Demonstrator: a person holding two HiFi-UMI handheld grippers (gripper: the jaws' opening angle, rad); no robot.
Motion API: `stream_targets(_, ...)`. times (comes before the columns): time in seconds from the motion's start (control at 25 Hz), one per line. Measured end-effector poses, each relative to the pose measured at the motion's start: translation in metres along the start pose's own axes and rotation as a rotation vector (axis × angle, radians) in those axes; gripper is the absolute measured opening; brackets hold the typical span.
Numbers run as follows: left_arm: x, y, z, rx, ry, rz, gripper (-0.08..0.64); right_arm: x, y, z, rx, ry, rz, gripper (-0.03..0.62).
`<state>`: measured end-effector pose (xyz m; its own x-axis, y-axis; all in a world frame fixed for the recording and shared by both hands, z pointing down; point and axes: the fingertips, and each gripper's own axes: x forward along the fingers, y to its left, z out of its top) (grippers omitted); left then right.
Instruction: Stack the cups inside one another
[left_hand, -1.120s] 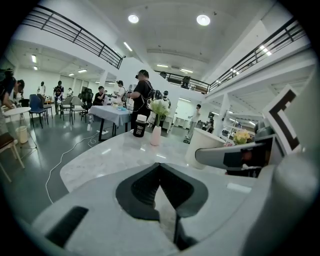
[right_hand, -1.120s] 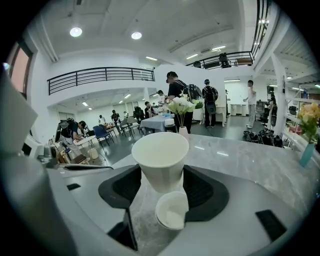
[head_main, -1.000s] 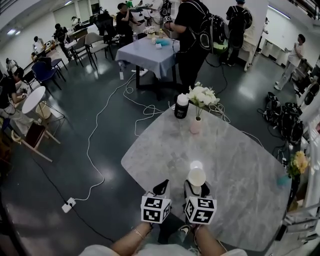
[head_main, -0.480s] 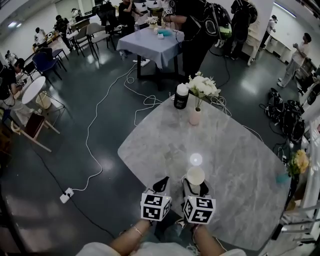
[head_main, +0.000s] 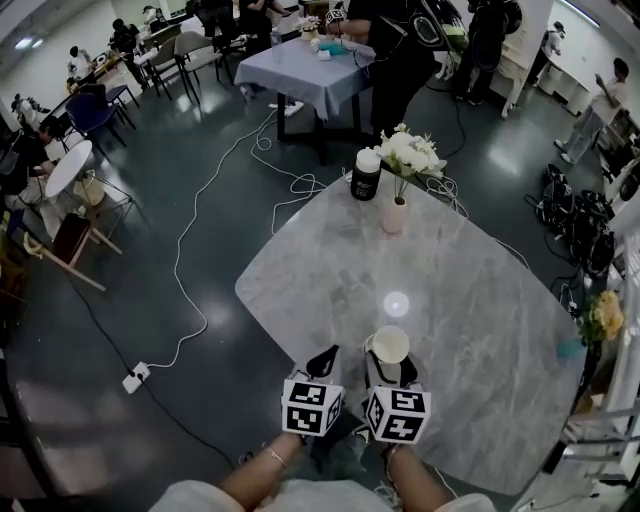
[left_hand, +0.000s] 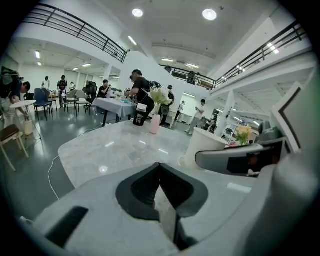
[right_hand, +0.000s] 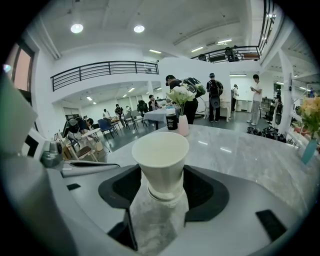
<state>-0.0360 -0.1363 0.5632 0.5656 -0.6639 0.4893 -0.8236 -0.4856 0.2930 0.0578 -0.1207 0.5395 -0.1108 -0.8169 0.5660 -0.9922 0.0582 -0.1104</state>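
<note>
A white paper cup (head_main: 390, 344) stands upright between the jaws of my right gripper (head_main: 390, 368), near the front edge of the marble table (head_main: 470, 290). In the right gripper view the cup (right_hand: 161, 160) fills the middle, the right gripper (right_hand: 161, 185) is shut on its lower part, and a second cup's rim (right_hand: 161, 196) shows just below it, nested. My left gripper (head_main: 322, 362) sits close to the left of it, shut and empty. In the left gripper view the left gripper (left_hand: 160, 167) has its jaws together, with the cup (left_hand: 202, 147) off to the right.
At the table's far end stand a pink vase of white flowers (head_main: 396, 215) and a black jar (head_main: 366, 175). Yellow flowers (head_main: 598, 322) stand at the right edge. White cable (head_main: 185, 270) runs over the dark floor on the left. People stand at a far table (head_main: 310, 70).
The head view has tilted a little, so the table sits differently in the picture. Both grippers keep their places side by side, and the cup stays in the right gripper's jaws.
</note>
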Motion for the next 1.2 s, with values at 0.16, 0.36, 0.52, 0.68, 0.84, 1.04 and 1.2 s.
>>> stream_targets(0.16,-0.001,0.002,-0.002,-0.002,0.005,0.002,-0.002,0.003,0.000,-0.001,-0.005,0.005,-0.003,0.238)
stream_targets(0.36,-0.001,0.006,-0.005,0.000,0.014,0.007,-0.003,0.006,0.000,-0.004,-0.003,0.009,-0.004,0.238)
stream_targets(0.52,0.001,0.008,-0.006,0.001,0.017,0.008,-0.003,0.007,0.001,-0.007,-0.004,0.015,-0.001,0.238)
stream_targets(0.68,0.002,0.008,-0.006,-0.001,0.024,0.006,-0.003,0.008,0.003,-0.010,-0.006,0.024,0.004,0.238)
stream_targets(0.84,0.004,0.006,-0.006,0.001,0.026,0.002,-0.003,0.008,0.003,-0.014,-0.002,0.033,0.012,0.238)
stream_targets(1.04,0.008,0.002,-0.006,0.000,0.031,-0.004,-0.003,0.006,0.000,-0.018,0.001,0.046,0.014,0.238)
stream_targets(1.2,0.011,-0.001,-0.004,0.001,0.029,-0.008,-0.003,0.002,-0.005,-0.015,0.010,0.033,0.008,0.238)
